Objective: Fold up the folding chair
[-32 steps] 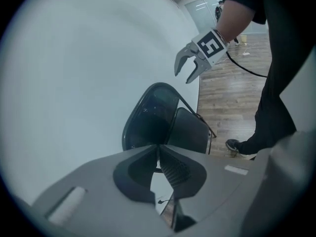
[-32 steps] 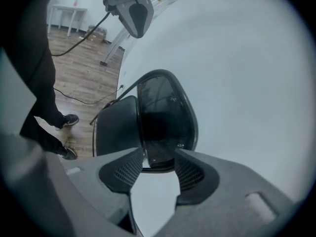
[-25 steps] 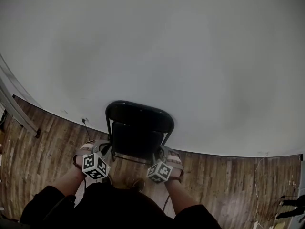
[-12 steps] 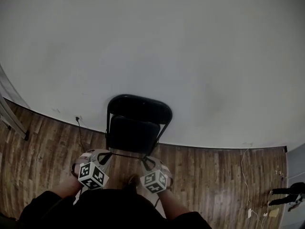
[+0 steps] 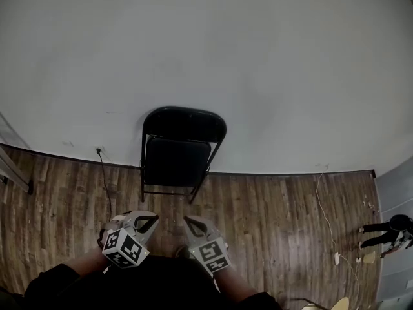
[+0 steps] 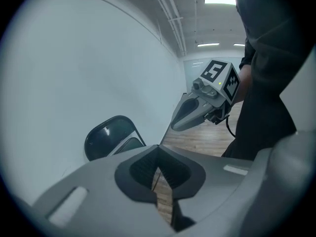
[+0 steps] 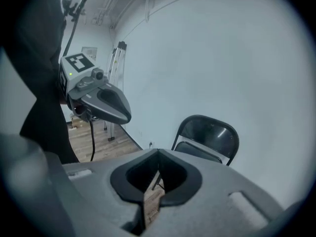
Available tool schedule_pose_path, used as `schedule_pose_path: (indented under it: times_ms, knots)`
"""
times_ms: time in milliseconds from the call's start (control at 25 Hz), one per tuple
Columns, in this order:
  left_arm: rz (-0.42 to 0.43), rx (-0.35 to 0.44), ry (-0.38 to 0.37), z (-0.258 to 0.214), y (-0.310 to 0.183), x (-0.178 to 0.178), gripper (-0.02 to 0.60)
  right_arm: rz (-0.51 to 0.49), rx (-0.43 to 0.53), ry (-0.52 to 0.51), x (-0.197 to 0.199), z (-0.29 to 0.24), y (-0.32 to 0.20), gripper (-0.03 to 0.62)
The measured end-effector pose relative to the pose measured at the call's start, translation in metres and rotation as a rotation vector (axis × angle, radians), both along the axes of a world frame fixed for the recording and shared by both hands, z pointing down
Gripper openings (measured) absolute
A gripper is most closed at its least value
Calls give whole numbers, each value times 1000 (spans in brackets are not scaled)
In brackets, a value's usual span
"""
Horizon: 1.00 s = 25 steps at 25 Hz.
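The black folding chair (image 5: 181,150) stands folded flat and upright against the white wall, its seat tucked up under the backrest. It also shows in the left gripper view (image 6: 111,135) and the right gripper view (image 7: 210,135). Both grippers are drawn back from it, close to my body and well short of the chair. My left gripper (image 5: 152,219) (image 6: 158,169) is shut and empty. My right gripper (image 5: 187,221) (image 7: 157,174) has just closed its jaws with nothing between them. Each gripper sees the other beside it: the right gripper (image 6: 190,115), the left gripper (image 7: 106,105).
Wooden floor lies between me and the chair. A wall socket with a black cord (image 5: 100,157) sits left of the chair. A light cable (image 5: 322,202) trails on the floor at right. A metal stand (image 7: 116,83) leans at the far left; a person (image 5: 387,228) is at the far right.
Both grippers have pulled back from the chair toward my body, and the right one has closed. The chair now stands farther off, alone against the wall.
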<state>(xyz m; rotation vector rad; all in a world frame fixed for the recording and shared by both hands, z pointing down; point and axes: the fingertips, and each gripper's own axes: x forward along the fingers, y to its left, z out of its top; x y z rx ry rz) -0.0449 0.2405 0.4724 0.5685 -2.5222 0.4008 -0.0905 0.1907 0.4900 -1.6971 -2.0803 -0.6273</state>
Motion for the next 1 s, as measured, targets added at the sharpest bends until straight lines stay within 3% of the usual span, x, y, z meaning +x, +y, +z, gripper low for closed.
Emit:
schedule_pose_path:
  times_ms: [240, 360, 480, 1000]
  knots:
    - [-8, 67, -126, -29, -47, 8, 2, -2, -204, -3, 19, -34, -27, 3]
    - [-6, 190, -192, -54, -81, 9, 2, 16, -277, 12, 20, -48, -55, 2]
    - [-21, 293, -205, -70, -102, 2, 2, 47, -329, 32, 9, -55, -77, 2]
    - [-11, 298, -174, -64, -130, 5, 2, 9, -341, 92, 19, -50, -99, 2]
